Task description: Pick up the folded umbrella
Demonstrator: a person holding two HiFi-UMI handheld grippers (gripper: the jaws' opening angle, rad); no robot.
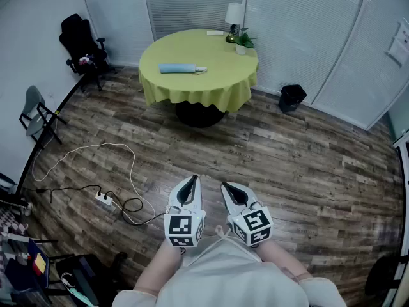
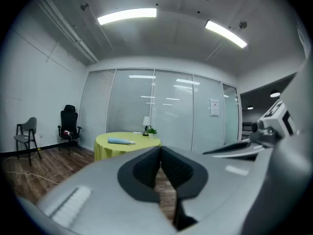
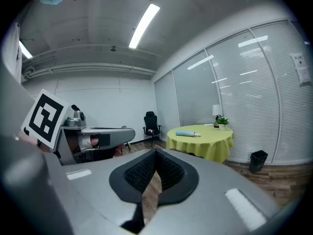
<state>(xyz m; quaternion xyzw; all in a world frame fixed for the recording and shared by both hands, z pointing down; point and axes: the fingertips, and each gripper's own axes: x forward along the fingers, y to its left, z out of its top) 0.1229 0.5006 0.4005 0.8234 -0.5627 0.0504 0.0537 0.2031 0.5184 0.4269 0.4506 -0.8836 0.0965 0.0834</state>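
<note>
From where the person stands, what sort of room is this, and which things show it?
Most likely an office meeting room: glass partition walls with blinds, a black swivel office chair by the wall, and a round table under a yellow cloth.

A dark wood-plank floor [image 1: 307, 165] runs to walls of glass panels with closed blinds [image 1: 300, 31], under ceiling strip lights [image 2: 127, 15]. A round table [image 1: 211, 91] in a yellow-green cloth stands near the far wall (white lamp [image 1: 234, 13] and potted plant [image 1: 243, 41] at its back edge), with a black bin [image 1: 292, 98] to its right. A black office chair [image 1: 82, 43] and a grey chair [image 1: 35, 110] stand along the left wall.
</note>
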